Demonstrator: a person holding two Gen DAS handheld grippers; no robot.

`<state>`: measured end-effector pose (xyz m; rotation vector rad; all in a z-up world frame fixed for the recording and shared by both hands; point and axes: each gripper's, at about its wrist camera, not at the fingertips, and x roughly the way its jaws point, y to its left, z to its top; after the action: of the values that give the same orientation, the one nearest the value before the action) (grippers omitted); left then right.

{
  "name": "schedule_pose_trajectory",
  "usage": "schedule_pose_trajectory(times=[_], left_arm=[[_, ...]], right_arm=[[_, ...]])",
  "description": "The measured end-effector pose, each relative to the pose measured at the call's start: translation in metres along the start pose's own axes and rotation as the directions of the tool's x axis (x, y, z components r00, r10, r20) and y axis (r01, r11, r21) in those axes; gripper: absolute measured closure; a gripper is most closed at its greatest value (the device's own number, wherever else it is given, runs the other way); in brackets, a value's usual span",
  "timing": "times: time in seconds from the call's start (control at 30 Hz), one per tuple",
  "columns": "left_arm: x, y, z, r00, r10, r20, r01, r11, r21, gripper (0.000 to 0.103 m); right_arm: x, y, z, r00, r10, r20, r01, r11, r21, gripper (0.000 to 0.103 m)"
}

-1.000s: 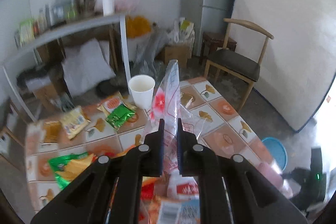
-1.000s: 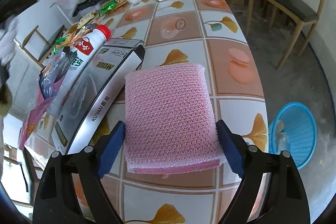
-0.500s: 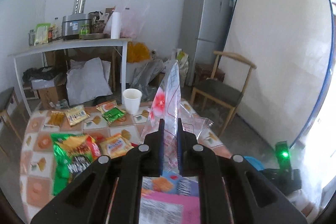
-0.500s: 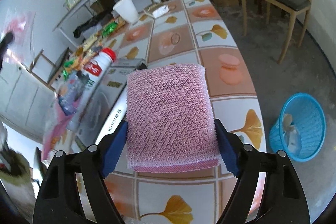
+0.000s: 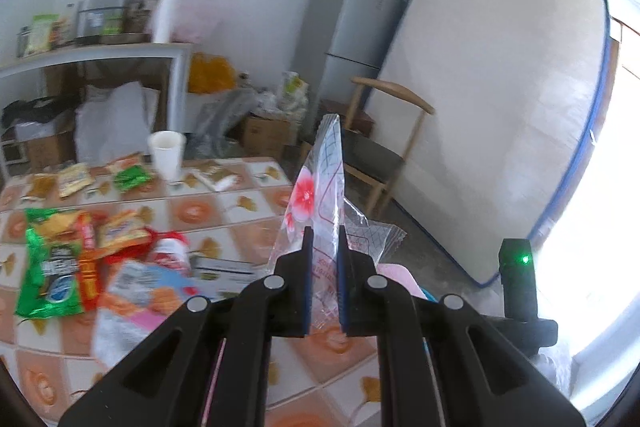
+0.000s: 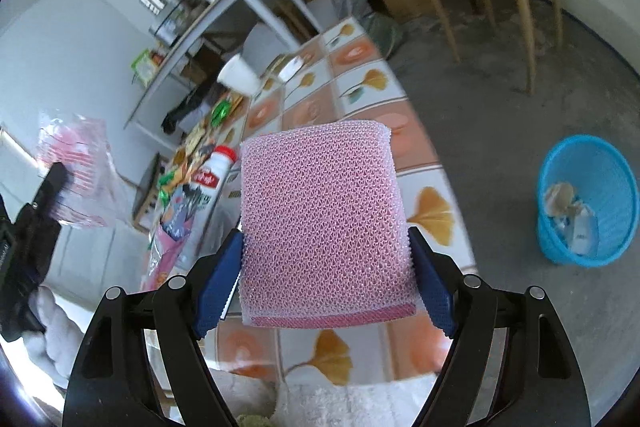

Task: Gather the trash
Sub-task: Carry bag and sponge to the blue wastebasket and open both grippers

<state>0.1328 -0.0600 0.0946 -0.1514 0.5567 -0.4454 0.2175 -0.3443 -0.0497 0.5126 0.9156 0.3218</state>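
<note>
The pink mesh pad (image 6: 324, 223), a soft, square, honeycomb-textured block, sits pinched between the blue pads of the right hand-held gripper (image 6: 326, 267), whose jaws stand wide around it, lifted above the tabletop (image 6: 424, 187). The blue basket (image 6: 588, 199) it seems bound for lies on the floor at about three o'clock from that gripper, well apart from the tabletop edge, with some crumpled scraps already inside. I judge the right hand the nearer one to it.

The left hand-held gripper (image 5: 323, 267) is pressed nearly together on a thin, clear wrapper (image 5: 320, 187) printed with a red flower; its long axis runs up toward twelve o'clock, stiff and crinkled. The basket is not clear in the left view.

Farther out, at nine to eleven o'clock of the left gripper, glossy snack packets (image 5: 52, 267), a red-capped bottle (image 5: 170, 255) and a white paper cup (image 5: 166, 153) lie on the tiled tabletop.
</note>
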Motion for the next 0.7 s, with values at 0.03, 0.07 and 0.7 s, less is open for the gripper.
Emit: schedule_pose_trajectory(times=[0.03,0.07,0.7], left_arm=[[0.009,-0.010,0.000,1.000,-0.017,-0.011,0.018,1.000,0.011,0.094],[0.015,-0.018,0.000,0.999,-0.030,-0.019,0.030,0.999,0.019,0.094],[0.212,-0.175,-0.037,0.903,-0.175,-0.392,0.236,0.965,0.111,0.094]], right_arm=[[-0.010,-0.009,-0.001,1.000,-0.010,0.019,0.009,1.000,0.020,0.027],[-0.015,-0.015,-0.001,0.999,-0.018,0.032,0.017,0.999,0.034,0.027],[-0.100,-0.214,-0.052,0.956,-0.256,0.146,0.135,0.821,0.554,0.027]])
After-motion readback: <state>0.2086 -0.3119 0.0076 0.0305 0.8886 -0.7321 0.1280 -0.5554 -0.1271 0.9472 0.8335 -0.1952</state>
